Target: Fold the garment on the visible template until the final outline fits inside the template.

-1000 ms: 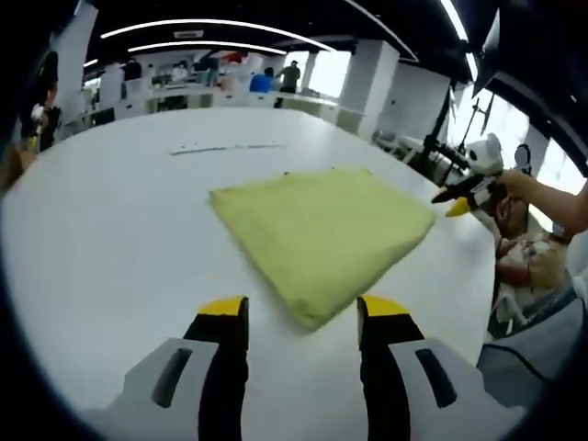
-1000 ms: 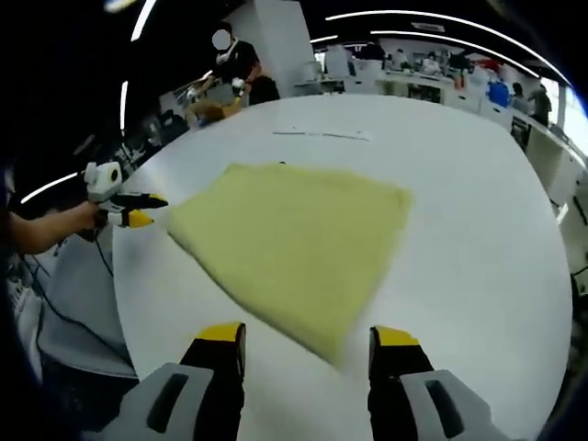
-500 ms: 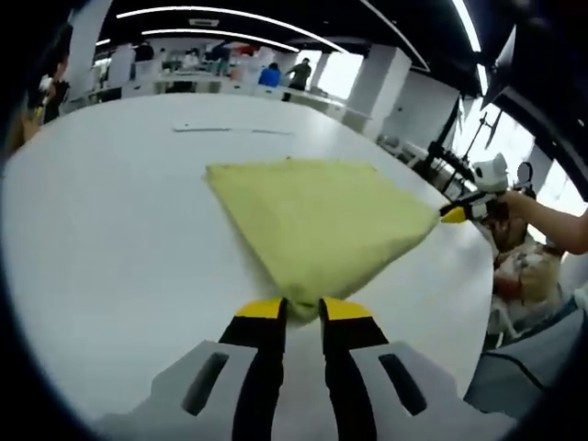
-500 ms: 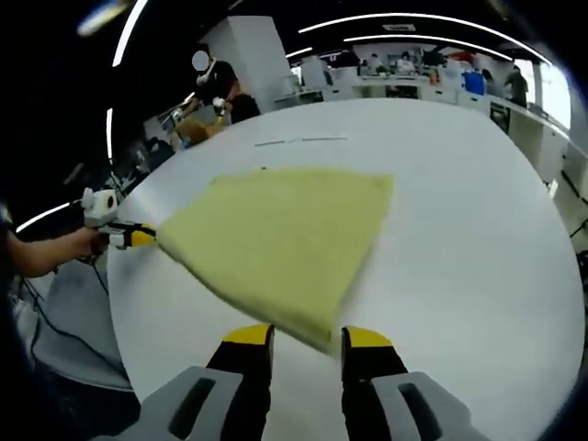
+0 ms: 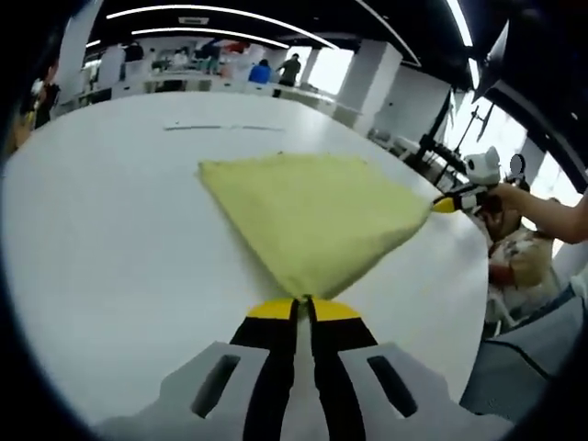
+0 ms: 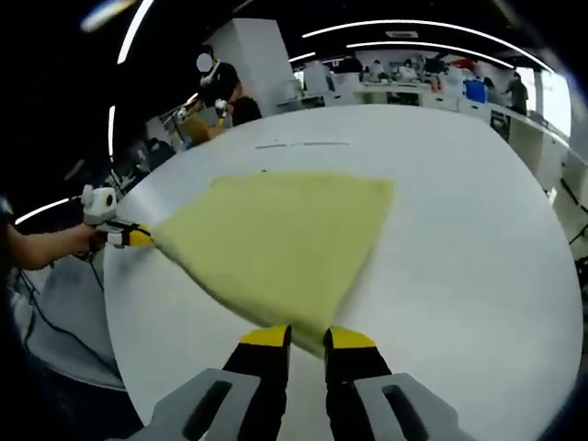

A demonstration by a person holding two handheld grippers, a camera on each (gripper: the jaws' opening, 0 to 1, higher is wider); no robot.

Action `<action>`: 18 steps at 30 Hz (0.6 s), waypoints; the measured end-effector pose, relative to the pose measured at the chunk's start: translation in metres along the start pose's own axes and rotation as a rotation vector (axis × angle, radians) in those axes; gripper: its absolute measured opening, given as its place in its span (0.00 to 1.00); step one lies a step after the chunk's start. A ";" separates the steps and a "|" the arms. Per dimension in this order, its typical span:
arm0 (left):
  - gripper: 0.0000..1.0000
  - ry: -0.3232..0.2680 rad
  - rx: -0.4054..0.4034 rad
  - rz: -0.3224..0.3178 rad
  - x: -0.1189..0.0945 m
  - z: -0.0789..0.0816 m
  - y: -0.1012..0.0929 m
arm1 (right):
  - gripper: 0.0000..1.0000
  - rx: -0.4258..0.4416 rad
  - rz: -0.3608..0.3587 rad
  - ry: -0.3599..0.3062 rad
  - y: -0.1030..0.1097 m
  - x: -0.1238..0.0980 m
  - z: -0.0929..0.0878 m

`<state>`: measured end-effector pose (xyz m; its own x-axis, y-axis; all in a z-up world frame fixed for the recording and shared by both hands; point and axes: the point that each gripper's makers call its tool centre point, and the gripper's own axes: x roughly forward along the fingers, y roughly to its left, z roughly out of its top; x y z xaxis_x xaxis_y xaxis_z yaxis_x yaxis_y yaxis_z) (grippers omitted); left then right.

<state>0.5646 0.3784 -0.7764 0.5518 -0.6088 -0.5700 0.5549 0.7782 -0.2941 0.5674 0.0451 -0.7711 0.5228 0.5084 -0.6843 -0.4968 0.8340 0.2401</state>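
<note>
Left gripper view: you are pinching the yellow garment's (image 5: 312, 220) near corner with the left gripper (image 5: 303, 308) on the white table (image 5: 110, 239); your right gripper (image 6: 308, 337) is nipping another corner.

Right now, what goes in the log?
left gripper: shut on yellow cloth corner | right gripper: closing on opposite corner | cloth flat on white table

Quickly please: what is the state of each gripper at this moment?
Left gripper: shut on a corner of the yellow cloth.
Right gripper: jaws nearly shut on the cloth's near corner.
</note>
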 end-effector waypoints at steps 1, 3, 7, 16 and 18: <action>0.02 0.001 0.004 -0.004 0.000 0.000 -0.001 | 0.05 -0.003 -0.002 0.000 0.000 0.000 0.000; 0.01 -0.001 0.004 -0.006 0.000 0.001 -0.001 | 0.00 -0.006 -0.004 -0.004 -0.001 -0.001 0.001; 0.00 0.001 0.004 -0.001 -0.004 0.002 0.001 | 0.00 -0.036 -0.002 0.004 -0.002 -0.003 0.000; 0.00 0.032 0.091 0.013 -0.007 0.000 0.006 | 0.00 -0.061 0.004 0.025 0.003 -0.006 -0.007; 0.00 0.038 0.097 0.014 -0.008 -0.002 0.005 | 0.00 -0.063 0.008 0.030 0.004 -0.007 -0.008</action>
<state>0.5618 0.3872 -0.7743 0.5369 -0.5904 -0.6026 0.6062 0.7668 -0.2111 0.5562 0.0427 -0.7711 0.4980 0.5075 -0.7032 -0.5440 0.8143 0.2024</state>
